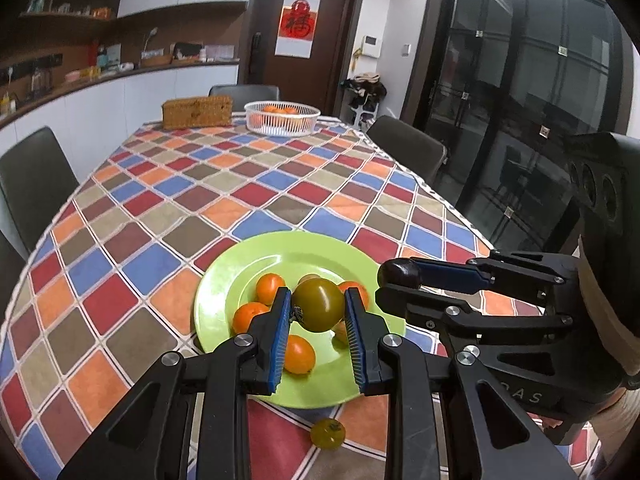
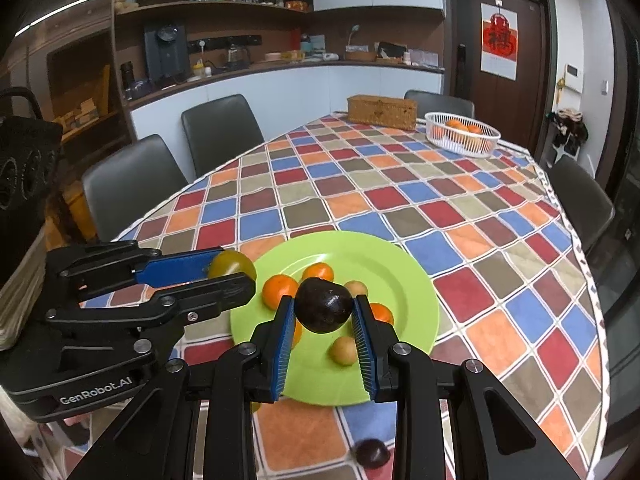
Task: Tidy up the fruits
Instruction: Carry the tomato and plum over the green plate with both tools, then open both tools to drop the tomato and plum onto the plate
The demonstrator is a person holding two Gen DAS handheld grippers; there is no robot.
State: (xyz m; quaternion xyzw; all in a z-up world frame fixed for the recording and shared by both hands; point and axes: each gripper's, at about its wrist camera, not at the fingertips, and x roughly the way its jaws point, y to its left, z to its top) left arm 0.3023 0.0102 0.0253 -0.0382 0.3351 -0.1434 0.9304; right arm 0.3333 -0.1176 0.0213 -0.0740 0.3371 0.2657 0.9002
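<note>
My left gripper (image 1: 318,306) is shut on an olive-green tomato (image 1: 319,304) above the green plate (image 1: 240,272). My right gripper (image 2: 324,310) is shut on a dark plum (image 2: 325,305) above the same plate (image 2: 408,292). Each gripper shows in the other's view: the right one (image 1: 400,280) with the plum (image 1: 400,273), the left one (image 2: 236,276) with the tomato (image 2: 232,265). Several oranges (image 1: 270,288) and small yellowish fruits (image 2: 343,351) lie on the plate. A second green tomato (image 1: 328,433) and a second dark plum (image 2: 373,453) lie on the cloth near the front edge.
The table has a checked cloth (image 1: 200,200). A white basket (image 1: 282,117) with oranges and a woven box (image 1: 197,111) stand at the far end. Dark chairs (image 1: 36,184) line both sides. A counter with shelves runs along the left wall.
</note>
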